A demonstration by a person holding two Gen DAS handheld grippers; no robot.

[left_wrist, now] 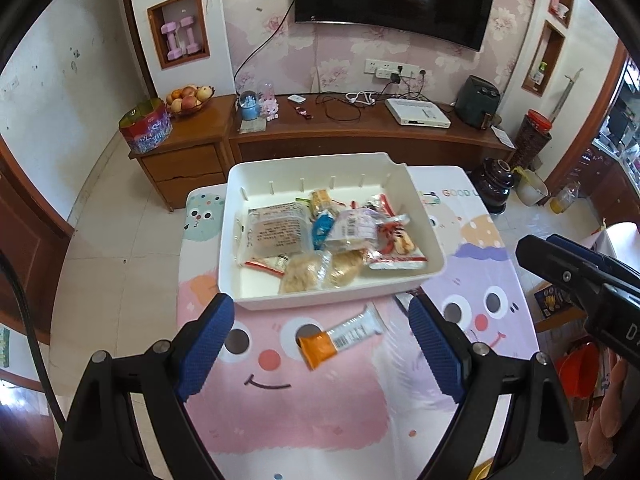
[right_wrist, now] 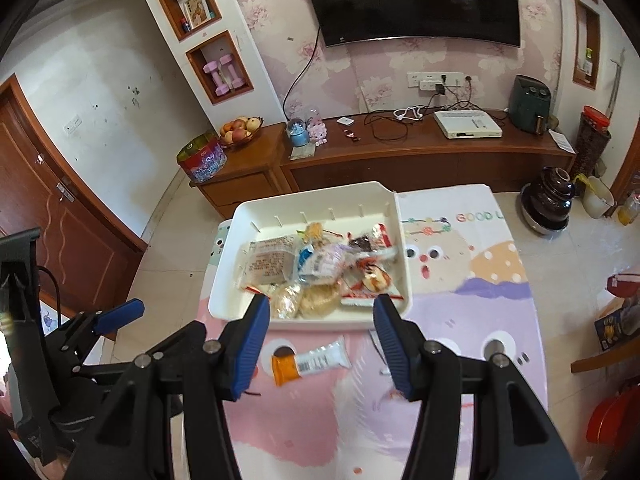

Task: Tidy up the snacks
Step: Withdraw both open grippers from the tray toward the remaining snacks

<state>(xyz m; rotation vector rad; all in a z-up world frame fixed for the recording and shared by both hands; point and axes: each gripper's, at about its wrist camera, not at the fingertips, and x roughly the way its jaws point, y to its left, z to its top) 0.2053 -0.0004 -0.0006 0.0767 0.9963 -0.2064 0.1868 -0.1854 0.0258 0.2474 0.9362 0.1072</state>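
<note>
White bin (left_wrist: 240, 280) past the jaws, full of mixed-colour wrappers. Orange-and-white snack bar (left_wrist: 340, 336) between the blue pads (left_wrist: 208, 344). Pink and purple cartoon-face tablecloth (left_wrist: 304, 412) underneath.

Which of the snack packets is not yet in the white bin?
The orange-and-white bar, lying alone on the tablecloth just in front of the bin. All other packets are piled inside the bin. It lies between the open left claw fingers.

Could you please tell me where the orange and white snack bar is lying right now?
The orange and white snack bar lies on the cartoon tablecloth just in front of the white bin, outside it, between the open fingers in both wrist views.
</note>
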